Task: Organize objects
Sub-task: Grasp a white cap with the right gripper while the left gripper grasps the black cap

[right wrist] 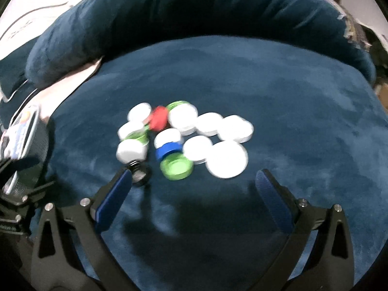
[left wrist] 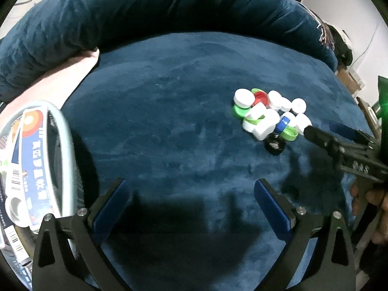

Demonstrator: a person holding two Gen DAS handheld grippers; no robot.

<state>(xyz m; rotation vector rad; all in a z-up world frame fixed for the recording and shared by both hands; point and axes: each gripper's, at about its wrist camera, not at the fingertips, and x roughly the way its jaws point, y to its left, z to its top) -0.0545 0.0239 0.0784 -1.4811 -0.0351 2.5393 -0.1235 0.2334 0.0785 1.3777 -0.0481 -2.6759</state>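
Note:
A pile of bottle caps, white, green, red, blue and black, lies on a dark blue velvet cushion. My left gripper is open and empty, well short of the pile and to its left. My right gripper is open and empty just in front of the pile; its left fingertip is beside the black cap, and a green cap and a large white cap lie just beyond it. The right gripper also shows in the left wrist view, at the pile's right edge.
A pale blue basket holding printed boxes stands at the left edge of the cushion. A thick blue bolster curves round the back. A pink cloth lies at the back left. Clutter stands off the cushion at the right.

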